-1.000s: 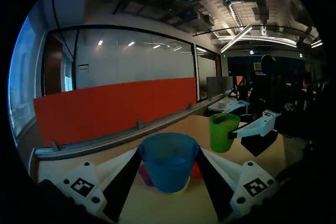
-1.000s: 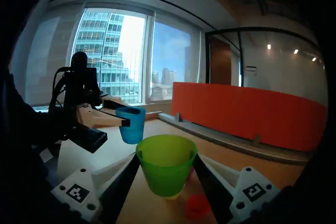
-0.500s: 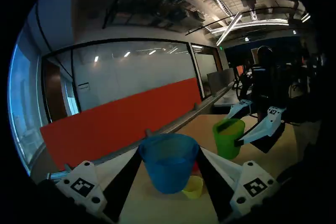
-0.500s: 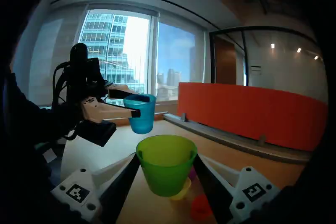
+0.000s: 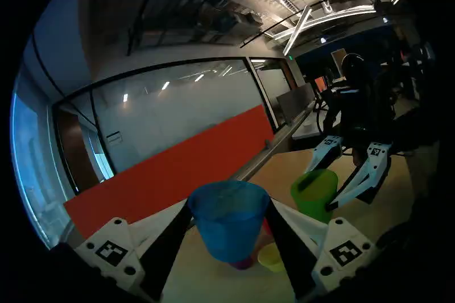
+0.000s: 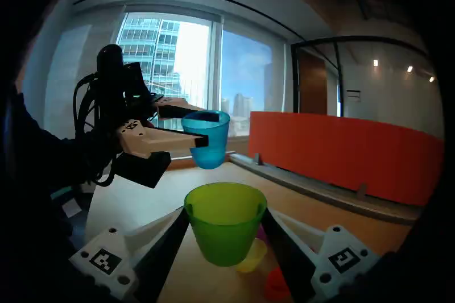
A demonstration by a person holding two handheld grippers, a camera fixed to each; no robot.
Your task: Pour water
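Observation:
A blue cup (image 5: 228, 220) sits between the fingers of my left gripper (image 5: 228, 229), which is shut on it and holds it above the table. In the right gripper view that same blue cup (image 6: 207, 145) hangs high at the left, tilting slightly toward the green one. My right gripper (image 6: 226, 235) is shut on a green cup (image 6: 226, 229), held upright and lower. From the left gripper view the green cup (image 5: 314, 192) is at the right, below the blue cup's level. Whether either cup holds water cannot be told.
A yellow cup (image 6: 252, 254), a red cup (image 6: 274, 288) and a pink one (image 5: 244, 262) stand on the wooden table (image 6: 318, 212) under the held cups. An orange partition (image 6: 347, 152) runs along the table's far edge. A sleeve (image 6: 40, 161) holds the left gripper.
The left gripper has lifted the blue cup higher and brought it nearer the green cup. The green cup has stayed almost still.

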